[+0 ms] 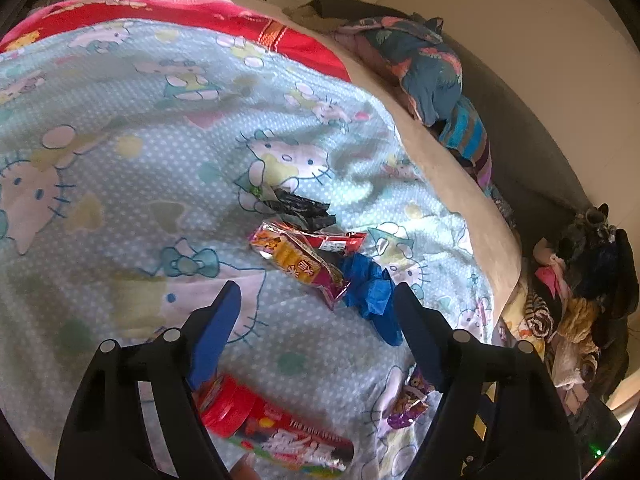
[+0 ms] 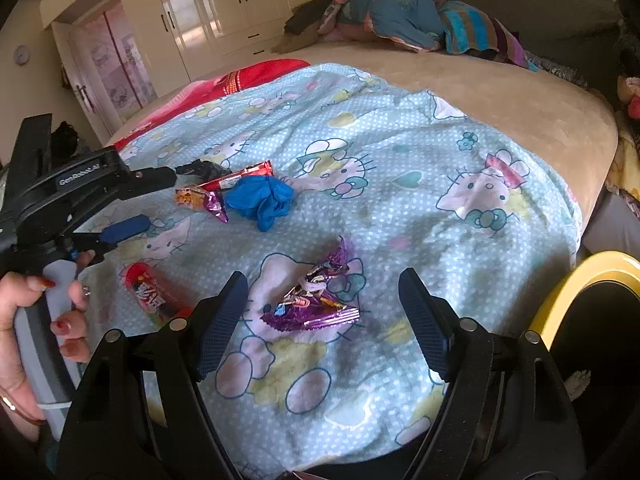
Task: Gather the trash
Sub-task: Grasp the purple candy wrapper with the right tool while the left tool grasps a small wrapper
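Both grippers, left (image 1: 318, 300) and right (image 2: 322, 292), hover spread: purple wrapper (image 2: 316, 300) between the right's fingers, on a cartoon-cat bedsheet (image 2: 400, 208) near wardrobes (image 2: 208, 12).

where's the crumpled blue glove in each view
Left wrist: the crumpled blue glove lies right of centre, just ahead of the open fingers, touching the red-and-yellow snack wrapper.
Right wrist: left of centre, upper half, beyond the purple wrapper.
Shared landmark: the snack wrapper beside it.
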`<state>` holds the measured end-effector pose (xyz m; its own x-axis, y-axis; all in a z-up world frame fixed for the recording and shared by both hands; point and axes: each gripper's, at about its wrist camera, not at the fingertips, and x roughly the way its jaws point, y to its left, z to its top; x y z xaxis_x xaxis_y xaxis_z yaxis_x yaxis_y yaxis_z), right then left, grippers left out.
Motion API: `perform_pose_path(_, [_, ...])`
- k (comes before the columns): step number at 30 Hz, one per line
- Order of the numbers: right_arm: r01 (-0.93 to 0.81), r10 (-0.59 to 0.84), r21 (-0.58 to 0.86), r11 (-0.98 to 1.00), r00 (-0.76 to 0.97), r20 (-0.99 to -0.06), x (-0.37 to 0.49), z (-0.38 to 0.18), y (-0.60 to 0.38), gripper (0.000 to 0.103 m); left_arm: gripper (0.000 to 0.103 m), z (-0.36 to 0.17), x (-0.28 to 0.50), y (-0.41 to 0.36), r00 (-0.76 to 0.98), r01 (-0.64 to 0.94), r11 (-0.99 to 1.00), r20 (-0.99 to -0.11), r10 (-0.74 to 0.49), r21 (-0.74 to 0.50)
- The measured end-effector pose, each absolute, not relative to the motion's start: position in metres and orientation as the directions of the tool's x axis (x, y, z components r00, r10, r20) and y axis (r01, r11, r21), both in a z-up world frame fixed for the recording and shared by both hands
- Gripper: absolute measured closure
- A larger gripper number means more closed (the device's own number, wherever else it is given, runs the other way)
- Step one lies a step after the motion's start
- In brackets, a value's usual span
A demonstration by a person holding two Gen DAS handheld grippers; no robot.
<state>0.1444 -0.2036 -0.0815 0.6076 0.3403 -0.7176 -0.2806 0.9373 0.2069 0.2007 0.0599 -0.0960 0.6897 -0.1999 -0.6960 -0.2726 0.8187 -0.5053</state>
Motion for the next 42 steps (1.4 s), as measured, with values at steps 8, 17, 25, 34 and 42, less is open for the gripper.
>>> perform_pose_path(8, [-0.241, 0.335, 0.236, 0.941, 0.582, -0.741, 0.162, -0.102, -0.2, 0.035, 0.033, -0.112, 0.223, 0.059, 0.654, -0.295, 0.824, -0.731, -0.196, -0.485])
perform_pose_path(17, [-0.277, 0.345, 0.225, 0.934, 0.539, -0.769, 0.163, -0.127, -0.183, 0.054, 0.043, -0.134, 0.239, 0.067, 0.623, -0.354, 0.764, -0.745, -0.238, -0.54])
perform_pose_path(25, [-0.28, 0.367, 0.25, 0.927, 0.536, -0.76, 0.163, -0.128, -0.185, 0.058, 0.073, -0.138, 0.234, 0.071, 0.632, -0.359, 0.747, -0.734, -0.246, -0.56])
perform_pose_path(34, [-0.278, 0.384, 0.271, 0.922, 0.558, -0.735, 0.155, -0.123, -0.191, 0.066, 0.099, -0.129, 0.218, 0.068, 0.658, -0.314, 0.743, -0.7, -0.278, -0.591])
perform_pose_path(42, [-0.329, 0.422, 0.273, 0.904, 0.582, -0.695, 0.141, -0.112, -0.188, 0.067, 0.102, -0.104, 0.198, 0.065, 0.714, -0.256, 0.761, -0.647, -0.267, -0.596])
